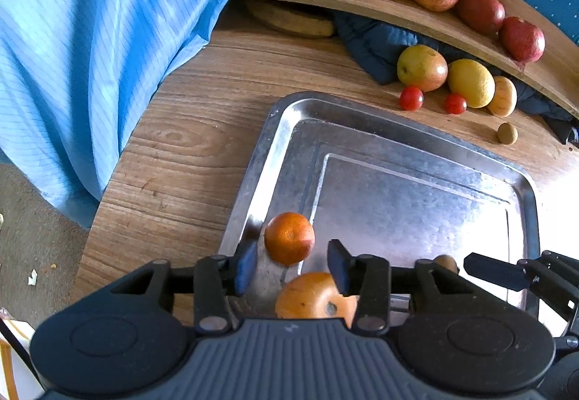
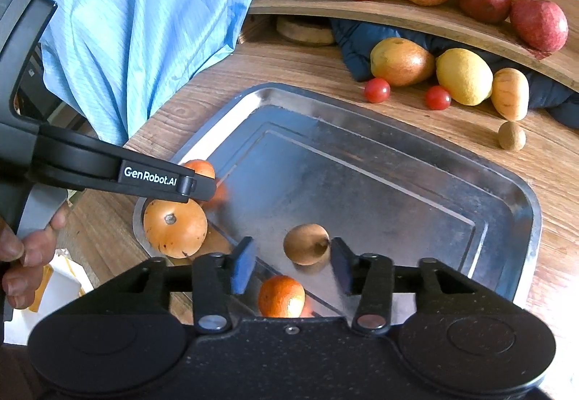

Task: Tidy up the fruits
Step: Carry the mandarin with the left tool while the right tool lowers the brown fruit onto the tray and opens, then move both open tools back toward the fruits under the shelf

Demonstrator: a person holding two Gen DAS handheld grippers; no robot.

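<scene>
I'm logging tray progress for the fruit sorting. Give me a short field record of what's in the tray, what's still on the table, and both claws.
tray: rectangular steel tray on the wooden table
in tray: two small oranges, a large orange round fruit, a small brown round fruit
on table: yellow-red apple, yellow lemon, two cherry tomatoes
left claw: open, orange between pads, untouched
right claw: open around brown fruit

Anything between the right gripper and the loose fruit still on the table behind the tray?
Nothing visible. Beyond the right gripper lies only bare tray, then the cherry tomatoes, lemon and small brown fruit on open tabletop.
</scene>
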